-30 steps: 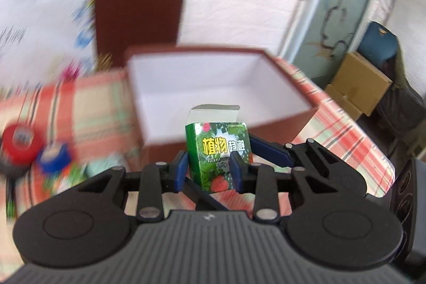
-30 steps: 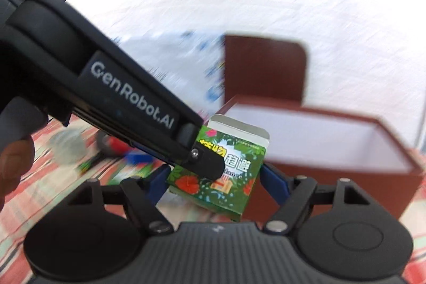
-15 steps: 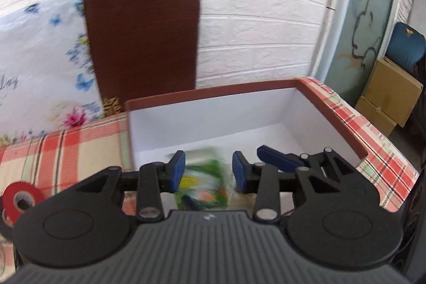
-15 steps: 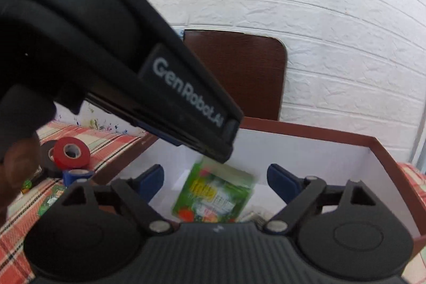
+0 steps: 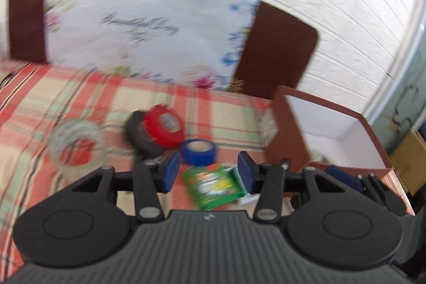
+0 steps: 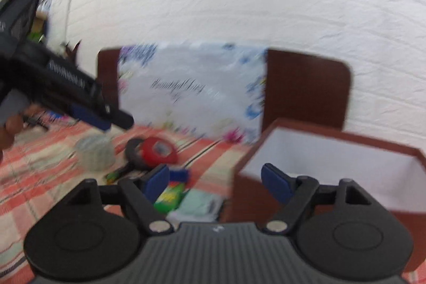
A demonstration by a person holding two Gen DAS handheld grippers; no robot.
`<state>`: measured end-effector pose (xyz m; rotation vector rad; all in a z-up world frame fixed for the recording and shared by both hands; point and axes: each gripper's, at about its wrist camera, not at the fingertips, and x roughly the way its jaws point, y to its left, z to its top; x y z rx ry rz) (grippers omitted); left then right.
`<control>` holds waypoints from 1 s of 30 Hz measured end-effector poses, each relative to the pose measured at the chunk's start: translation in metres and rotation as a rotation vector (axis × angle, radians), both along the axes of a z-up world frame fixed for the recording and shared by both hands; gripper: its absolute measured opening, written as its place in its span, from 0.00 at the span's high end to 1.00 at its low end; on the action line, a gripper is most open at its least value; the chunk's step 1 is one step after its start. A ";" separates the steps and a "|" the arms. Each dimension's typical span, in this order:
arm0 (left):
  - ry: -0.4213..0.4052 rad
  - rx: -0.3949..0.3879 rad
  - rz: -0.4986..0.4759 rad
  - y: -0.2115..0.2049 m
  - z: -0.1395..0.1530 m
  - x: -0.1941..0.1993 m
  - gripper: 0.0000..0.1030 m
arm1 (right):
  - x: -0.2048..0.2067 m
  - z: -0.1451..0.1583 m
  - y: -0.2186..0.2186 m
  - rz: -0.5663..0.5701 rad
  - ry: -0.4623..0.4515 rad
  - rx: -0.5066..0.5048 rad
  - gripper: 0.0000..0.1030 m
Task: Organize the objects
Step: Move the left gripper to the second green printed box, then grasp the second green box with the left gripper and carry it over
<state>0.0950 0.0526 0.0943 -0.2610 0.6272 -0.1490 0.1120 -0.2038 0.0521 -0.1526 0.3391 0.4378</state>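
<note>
Both of my tongs are standing open with nothing between their blue pads. I am holding the left gripper (image 5: 209, 172) over the checked tablecloth (image 5: 80, 97), its jaws spread wide, and a green carton (image 5: 215, 185) is lying flat on the cloth below the gap, closer to the right pad, touching neither. Just beyond the carton a blue tape roll (image 5: 198, 151) is sitting, and behind it a red tape roll (image 5: 163, 128) is leaning on a black tape roll (image 5: 138, 135). A clear tape roll (image 5: 77, 148) is lying apart to the left. I am keeping the right gripper (image 6: 217, 181) spread as well, one pad over the cloth and the other in front of the brown box (image 6: 332, 159). That box, white inside, is standing open at the right; something pale is showing in its near corner, too blurred for me to name. A flowered white cloth (image 5: 149, 28) is hanging over a brown chair back (image 5: 277, 49) against the white wall. Everything is smeared by motion.
</note>
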 end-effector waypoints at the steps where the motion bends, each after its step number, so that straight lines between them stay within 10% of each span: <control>1: 0.016 -0.013 0.019 0.009 -0.005 -0.004 0.51 | 0.003 -0.004 0.018 0.009 0.033 -0.022 0.27; 10: 0.091 -0.067 0.026 0.040 -0.039 -0.011 0.51 | 0.012 -0.037 0.090 0.096 0.151 -0.145 0.34; 14: 0.092 -0.084 0.014 0.051 -0.044 -0.014 0.51 | 0.049 -0.060 0.115 0.028 0.213 -0.230 0.22; 16: 0.097 -0.085 0.016 0.054 -0.046 -0.015 0.51 | 0.072 -0.062 0.105 -0.003 0.320 -0.117 0.12; 19: 0.114 -0.084 0.021 0.057 -0.050 -0.015 0.51 | 0.080 -0.060 0.095 -0.007 0.358 -0.064 0.27; 20: 0.117 -0.086 0.019 0.056 -0.050 -0.016 0.51 | 0.075 -0.060 0.093 -0.001 0.354 -0.059 0.39; 30: 0.168 -0.097 -0.104 0.018 -0.056 -0.019 0.49 | -0.056 -0.055 0.086 0.179 0.259 -0.161 0.39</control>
